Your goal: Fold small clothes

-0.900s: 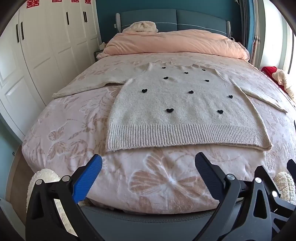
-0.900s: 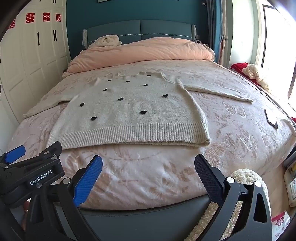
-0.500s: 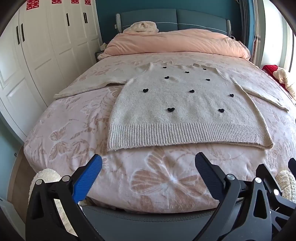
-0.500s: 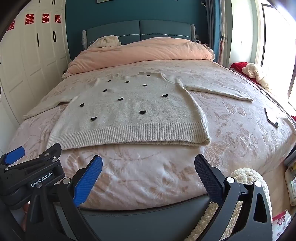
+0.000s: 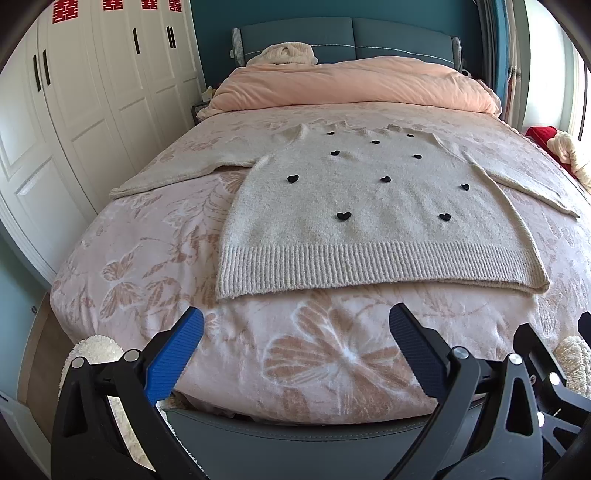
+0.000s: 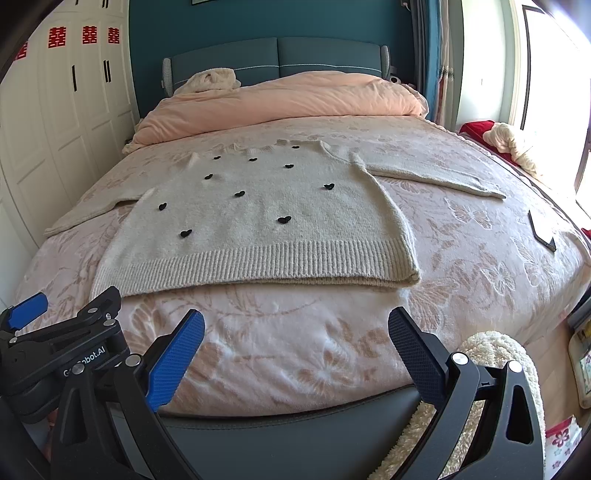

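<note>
- Knit, beige and fuzzy — the sweater (image 5: pixel 369 206) is spread flat, front up, on the floral bedspread (image 5: pixel 155 266), both sleeves out to the sides, ribbed hem (image 6: pixel 258 262) toward the foot of the bed.
- My guess is it handles soft and floppy, fairly light, with enough thickness that a fold will stay put. It'll sag and stretch if lifted from one point, so two grips at once is the way to go.
- Best places to pinch, I'd say: the left cuff (image 5: pixel 122 190) or right cuff (image 6: pixel 491 192) to bring the sleeves in, or the two hem corners, where the rib is thick and easy to bite.
- Little black hearts (image 6: pixel 283 220) dot the front; I can't tell if they're sewn on or knitted in, so I wouldn't clamp on them.
- Left gripper (image 5: pixel 295 347) is spread wide, holding nothing, hovering near the foot of the bed. Right gripper (image 6: pixel 295 347) — same deal, wide apart and empty.
- Writing: "GenRobot.AI" is partly readable on the left gripper's body in the right wrist view, and red double-happiness characters (image 6: pixel 88 35) sit on the wardrobe doors (image 5: pixel 110 92).
</note>
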The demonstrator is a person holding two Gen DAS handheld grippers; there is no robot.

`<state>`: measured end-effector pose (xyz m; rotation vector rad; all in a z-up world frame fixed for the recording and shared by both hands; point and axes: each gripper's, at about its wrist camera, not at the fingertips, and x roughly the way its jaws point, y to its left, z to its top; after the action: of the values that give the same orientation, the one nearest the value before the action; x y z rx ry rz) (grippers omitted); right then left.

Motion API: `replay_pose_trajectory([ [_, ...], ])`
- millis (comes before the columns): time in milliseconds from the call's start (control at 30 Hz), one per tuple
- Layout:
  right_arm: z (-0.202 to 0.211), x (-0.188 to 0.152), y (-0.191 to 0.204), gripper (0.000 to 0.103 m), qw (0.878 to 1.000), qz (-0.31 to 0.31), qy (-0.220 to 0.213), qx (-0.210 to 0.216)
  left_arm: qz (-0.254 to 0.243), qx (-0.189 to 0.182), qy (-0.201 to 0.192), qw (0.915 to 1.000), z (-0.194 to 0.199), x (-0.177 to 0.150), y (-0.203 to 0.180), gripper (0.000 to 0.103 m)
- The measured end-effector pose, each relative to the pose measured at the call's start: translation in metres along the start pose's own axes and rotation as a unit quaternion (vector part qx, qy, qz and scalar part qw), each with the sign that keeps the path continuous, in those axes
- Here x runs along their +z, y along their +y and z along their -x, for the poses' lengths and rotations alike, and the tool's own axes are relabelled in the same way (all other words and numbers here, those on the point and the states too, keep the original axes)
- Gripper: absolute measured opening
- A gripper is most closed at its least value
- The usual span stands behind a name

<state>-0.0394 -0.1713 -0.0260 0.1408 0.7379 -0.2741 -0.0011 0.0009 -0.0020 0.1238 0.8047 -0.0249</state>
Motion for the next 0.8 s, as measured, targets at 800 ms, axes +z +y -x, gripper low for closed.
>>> replay_pose_trajectory([
  [800, -0.0013, 0.0012, 0.0002, 0.098, 1.000, -0.001, 0.002, 0.000, 0.000, 0.005, 0.000, 1.0000, -0.0020, -0.0032, 0.0023, 0.098],
])
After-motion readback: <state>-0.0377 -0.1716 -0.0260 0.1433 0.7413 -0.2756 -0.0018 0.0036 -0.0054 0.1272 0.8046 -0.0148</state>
